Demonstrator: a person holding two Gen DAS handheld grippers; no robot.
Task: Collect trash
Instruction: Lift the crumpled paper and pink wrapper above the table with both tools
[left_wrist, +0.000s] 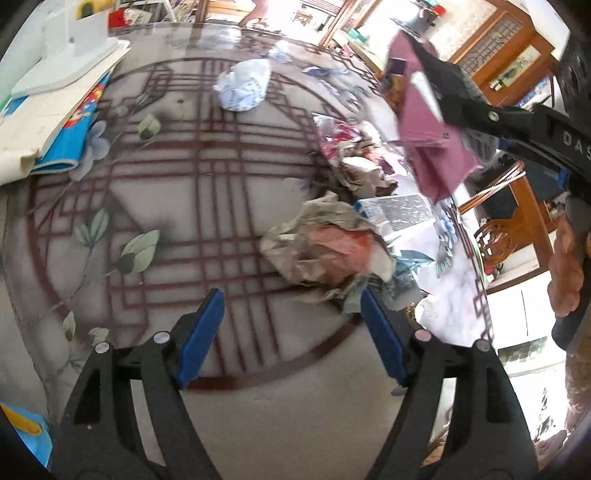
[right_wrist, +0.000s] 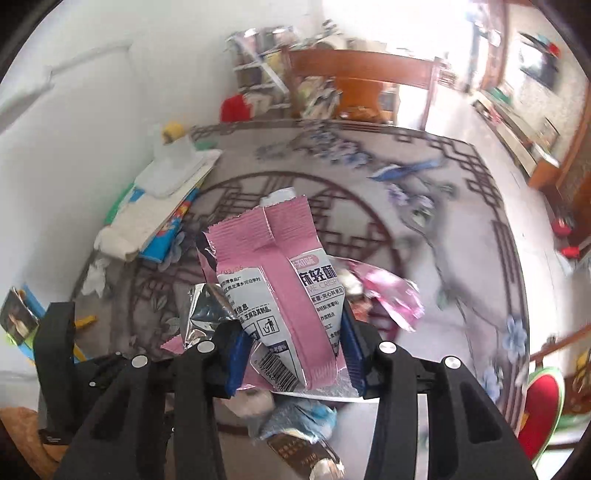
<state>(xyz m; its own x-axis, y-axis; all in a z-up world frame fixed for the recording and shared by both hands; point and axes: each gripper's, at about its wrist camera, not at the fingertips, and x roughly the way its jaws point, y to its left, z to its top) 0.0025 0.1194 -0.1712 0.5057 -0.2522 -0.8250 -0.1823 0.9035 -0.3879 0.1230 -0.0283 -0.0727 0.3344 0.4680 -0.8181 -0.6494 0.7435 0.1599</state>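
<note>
My right gripper (right_wrist: 291, 347) is shut on a pink snack wrapper (right_wrist: 273, 266) and holds it above the patterned table; the wrapper also shows in the left wrist view (left_wrist: 428, 122), held up at the right. My left gripper (left_wrist: 291, 332) is open and empty, low over the table. A crumpled brown and orange paper wad (left_wrist: 325, 247) lies just beyond its right finger. A crumpled white and blue paper ball (left_wrist: 243, 85) lies farther back. More wrappers (left_wrist: 354, 155) are piled at the right.
A stack of books and a white tray (left_wrist: 62, 85) sits at the table's left edge. A silver packet (left_wrist: 399, 210) lies by the pile. Under the right gripper lie a blue wrapper (right_wrist: 303, 417) and a brown packet (right_wrist: 303, 458). A wooden chair (right_wrist: 362, 85) stands behind the table.
</note>
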